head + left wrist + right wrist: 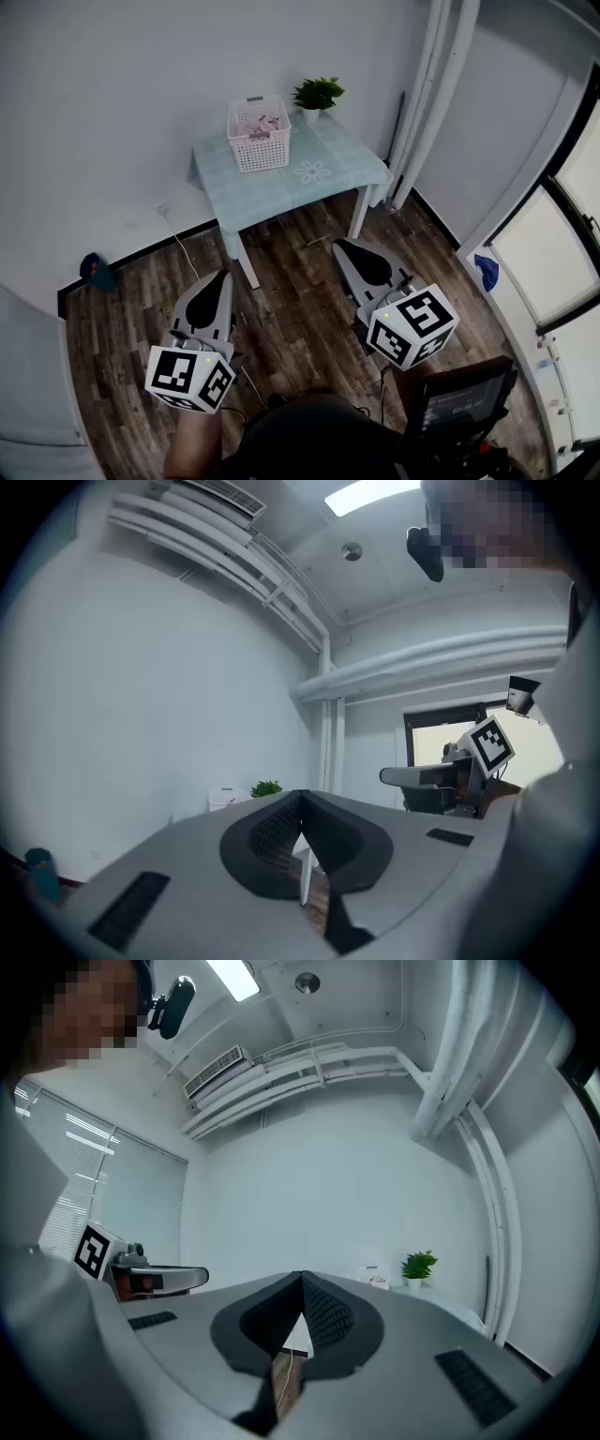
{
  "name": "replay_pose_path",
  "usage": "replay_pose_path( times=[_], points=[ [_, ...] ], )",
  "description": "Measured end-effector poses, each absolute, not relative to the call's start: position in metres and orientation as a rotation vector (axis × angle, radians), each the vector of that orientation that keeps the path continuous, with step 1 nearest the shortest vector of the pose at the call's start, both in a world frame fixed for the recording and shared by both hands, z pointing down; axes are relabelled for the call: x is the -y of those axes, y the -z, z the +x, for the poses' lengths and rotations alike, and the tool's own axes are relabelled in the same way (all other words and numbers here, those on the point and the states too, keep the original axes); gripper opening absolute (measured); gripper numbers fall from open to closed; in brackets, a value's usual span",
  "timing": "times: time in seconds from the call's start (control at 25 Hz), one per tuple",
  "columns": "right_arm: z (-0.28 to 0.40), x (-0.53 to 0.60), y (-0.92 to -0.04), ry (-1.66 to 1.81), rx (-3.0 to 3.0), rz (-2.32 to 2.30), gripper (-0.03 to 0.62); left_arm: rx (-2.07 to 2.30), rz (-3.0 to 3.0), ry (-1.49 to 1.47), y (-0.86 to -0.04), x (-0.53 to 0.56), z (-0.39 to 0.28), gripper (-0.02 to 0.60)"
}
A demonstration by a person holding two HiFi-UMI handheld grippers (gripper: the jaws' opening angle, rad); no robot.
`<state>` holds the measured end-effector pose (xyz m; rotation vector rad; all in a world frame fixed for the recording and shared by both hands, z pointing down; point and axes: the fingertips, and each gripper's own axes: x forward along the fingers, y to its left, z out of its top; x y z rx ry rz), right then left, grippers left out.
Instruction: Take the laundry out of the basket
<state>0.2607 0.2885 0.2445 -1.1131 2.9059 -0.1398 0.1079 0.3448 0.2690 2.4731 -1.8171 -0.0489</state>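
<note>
The basket (pixel 259 134) stood on the far-left part of the small table (pixel 319 183), pale laundry (pixel 258 120) showing inside it and a potted plant (pixel 317 94) just beside it. It lay ahead of both tools and well apart from them, across bare floor. The left gripper (pixel 223 275) and right gripper (pixel 339 245) were both held level, jaws pressed together and pinching nothing. The basket lay between their lines, neither gripper plainly nearer, so the next move was likely a forward approach.
</note>
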Motion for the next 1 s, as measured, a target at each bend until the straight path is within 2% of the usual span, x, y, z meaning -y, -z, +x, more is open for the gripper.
replay_pose_path(
  times=[0.72,1.0],
  points=[
    [0.244,-0.285,-0.246,0.123,-2.931,-1.124,0.015,1.820,2.531,-0.050,-0.270,-0.343,0.096,0.008],
    [0.213,-0.284,-0.248,0.095,-2.956,-1.121,0.016,1.796,2.548,-0.073,-0.276,-0.343,0.068,0.008]
  ],
)
